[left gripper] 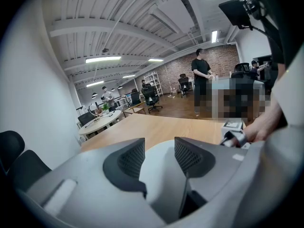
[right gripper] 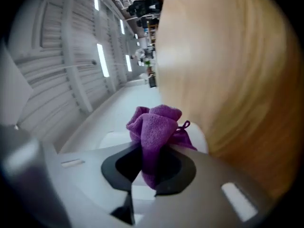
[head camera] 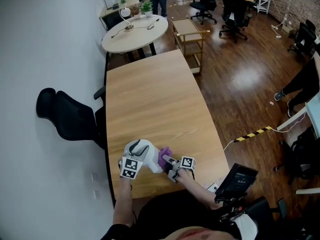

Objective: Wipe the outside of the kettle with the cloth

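Cloth is bunched and clamped in my right gripper. The kettle stands just to its left at the table's near end. My left gripper is closed on the kettle's white body.

1. The kettle stands on the table, close to its near edge and left of its middle.
2. The left gripper is at the kettle's left, with part of the kettle between its jaws.
3. The right gripper is at the kettle's right. The cloth sits between its jaws, against the kettle's right side.
4. A chair stands left of the table, by the wall.
5. Beyond the table's far end, a round table stands to the left and a cart to the right.
6. A screen is right of the right gripper, off the table's near right corner.
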Action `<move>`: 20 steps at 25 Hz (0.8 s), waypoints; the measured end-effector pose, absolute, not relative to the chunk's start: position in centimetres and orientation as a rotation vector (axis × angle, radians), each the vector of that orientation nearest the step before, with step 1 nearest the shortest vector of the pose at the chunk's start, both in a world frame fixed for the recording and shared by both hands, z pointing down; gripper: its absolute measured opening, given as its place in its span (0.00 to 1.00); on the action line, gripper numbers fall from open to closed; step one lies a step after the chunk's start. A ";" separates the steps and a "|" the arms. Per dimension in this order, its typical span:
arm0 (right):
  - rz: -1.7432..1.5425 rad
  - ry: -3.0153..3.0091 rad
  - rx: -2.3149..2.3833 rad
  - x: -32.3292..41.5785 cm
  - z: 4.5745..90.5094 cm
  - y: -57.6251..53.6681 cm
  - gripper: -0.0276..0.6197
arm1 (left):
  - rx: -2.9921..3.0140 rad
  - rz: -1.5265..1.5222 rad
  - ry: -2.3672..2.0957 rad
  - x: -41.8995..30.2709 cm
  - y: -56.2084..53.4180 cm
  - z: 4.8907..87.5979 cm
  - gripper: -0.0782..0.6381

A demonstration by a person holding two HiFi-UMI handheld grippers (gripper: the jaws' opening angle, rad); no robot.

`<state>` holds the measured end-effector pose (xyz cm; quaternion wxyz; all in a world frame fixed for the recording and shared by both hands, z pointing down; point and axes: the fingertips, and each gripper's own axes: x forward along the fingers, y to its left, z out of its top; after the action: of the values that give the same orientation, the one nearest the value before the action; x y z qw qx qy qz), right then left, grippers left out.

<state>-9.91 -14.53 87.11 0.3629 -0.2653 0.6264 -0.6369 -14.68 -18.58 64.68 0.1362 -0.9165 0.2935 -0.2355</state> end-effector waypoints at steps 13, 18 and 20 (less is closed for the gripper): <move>-1.617 1.787 -0.538 -13.6 77.2 -15.0 0.11 | -2.687 -0.562 0.896 -18.7 -19.4 65.6 0.51; -1.650 1.846 -0.839 -13.2 92.7 -21.6 0.11 | -2.746 -0.548 0.884 -19.3 -23.5 67.6 0.51; -1.773 1.797 -0.956 -13.0 97.9 -20.9 0.11 | -2.756 -0.550 0.881 -19.2 -23.5 67.9 0.51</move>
<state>-12.96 -20.95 97.94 0.2193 -0.3454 0.6495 -0.6408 -19.18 -23.46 67.85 0.0980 -0.9312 0.2978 -0.1860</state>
